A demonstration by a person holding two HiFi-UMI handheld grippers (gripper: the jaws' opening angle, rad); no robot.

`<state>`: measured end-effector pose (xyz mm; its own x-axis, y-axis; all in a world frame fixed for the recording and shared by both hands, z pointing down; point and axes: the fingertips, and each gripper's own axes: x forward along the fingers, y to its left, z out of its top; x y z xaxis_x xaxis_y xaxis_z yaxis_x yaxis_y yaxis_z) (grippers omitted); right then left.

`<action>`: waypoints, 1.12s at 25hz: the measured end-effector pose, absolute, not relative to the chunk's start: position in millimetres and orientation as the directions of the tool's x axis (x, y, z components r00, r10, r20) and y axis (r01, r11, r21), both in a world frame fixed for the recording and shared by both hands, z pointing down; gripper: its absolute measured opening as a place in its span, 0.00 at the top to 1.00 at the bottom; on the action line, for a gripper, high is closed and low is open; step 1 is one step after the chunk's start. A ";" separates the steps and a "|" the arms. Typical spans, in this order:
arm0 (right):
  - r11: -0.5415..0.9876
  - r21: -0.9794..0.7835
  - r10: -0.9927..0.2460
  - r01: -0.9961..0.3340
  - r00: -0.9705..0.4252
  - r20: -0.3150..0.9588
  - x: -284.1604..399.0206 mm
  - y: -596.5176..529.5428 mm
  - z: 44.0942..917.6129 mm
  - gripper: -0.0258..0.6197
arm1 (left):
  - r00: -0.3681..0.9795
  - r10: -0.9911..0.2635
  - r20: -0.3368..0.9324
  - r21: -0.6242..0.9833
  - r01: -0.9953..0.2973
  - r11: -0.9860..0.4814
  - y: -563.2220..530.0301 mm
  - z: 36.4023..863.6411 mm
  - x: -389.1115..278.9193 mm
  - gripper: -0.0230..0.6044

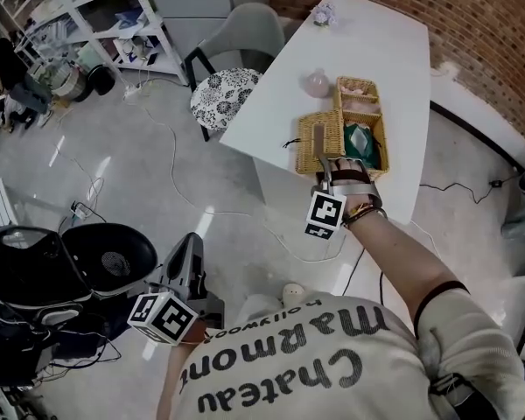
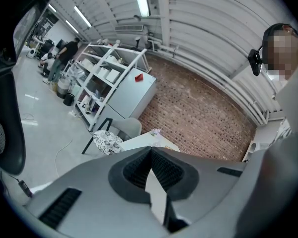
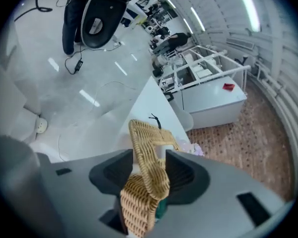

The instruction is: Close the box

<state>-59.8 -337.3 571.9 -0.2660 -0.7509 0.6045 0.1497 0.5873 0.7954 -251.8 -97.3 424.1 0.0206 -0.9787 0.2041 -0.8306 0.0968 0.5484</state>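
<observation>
**Wicker lid between the spread jaws of the right hand-held gripper**

The right hand-held gripper (image 1: 325,160) is at the near edge of the tan woven wicker box (image 1: 384,138), which stands near the front edge of the long white counter (image 1: 367,42). The box's flat woven wicker lid (image 3: 146,148) is swung open to the left of the box. In the right gripper view its rim stands between the two jaws. The jaws are spread wide on either side of the rim, and the pads do not visibly clamp it.

The person's right arm reaches straight forward from the shoulder. The forearm is bare, with a bracelet (image 1: 364,210) at the wrist, and the hand-held gripper tilts down toward the lid. The left hand-held gripper (image 1: 191,252) is held low beside the person's body, over the floor and well apart from the counter. Its jaws are closed together with nothing between them.

Inside the box, the near section holds a teal object (image 1: 360,140). The far section (image 1: 357,90) holds pale pinkish things too small to identify. A pale rounded translucent object (image 1: 317,83) sits on the counter just beside the box.
</observation>
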 end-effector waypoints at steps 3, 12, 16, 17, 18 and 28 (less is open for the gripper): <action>0.579 0.803 -0.758 0.143 -0.269 0.595 -63.7 -338.5 572.9 0.65 | 0.019 -0.979 0.205 0.549 -0.830 0.099 -93.8 422.2 -250.9 0.96; 0.605 0.796 -0.749 0.036 -0.314 0.583 -65.1 -337.2 569.8 0.72 | 0.019 -0.979 0.203 0.551 -0.829 0.098 -88.0 419.8 -251.1 0.96; 0.624 0.779 -0.742 -0.057 -0.354 0.569 -68.9 -333.9 560.8 0.73 | 0.032 -0.982 0.185 0.559 -0.826 0.078 -87.0 416.8 -250.5 0.96; 0.637 0.765 -0.737 -0.094 -0.364 0.569 -69.7 -333.3 557.1 0.73 | 0.036 -0.983 0.179 0.561 -0.824 0.072 -86.9 416.3 -250.6 0.96; 0.651 0.747 -0.731 -0.132 -0.373 0.571 -70.2 -333.0 553.2 0.73 | 0.039 -0.984 0.174 0.563 -0.824 0.067 -87.1 416.0 -250.3 0.96; 0.698 0.633 -0.710 -0.336 -0.446 0.546 -67.2 -333.0 528.2 0.73 | 0.078 -0.982 0.171 0.566 -0.824 0.033 -94.5 410.5 -239.2 0.96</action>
<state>-67.2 -333.0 528.2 -0.4459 -0.7096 0.5456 -0.3363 0.6977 0.6325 -239.2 -94.5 410.5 0.0779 -0.9823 0.1706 -0.8239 0.0329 0.5658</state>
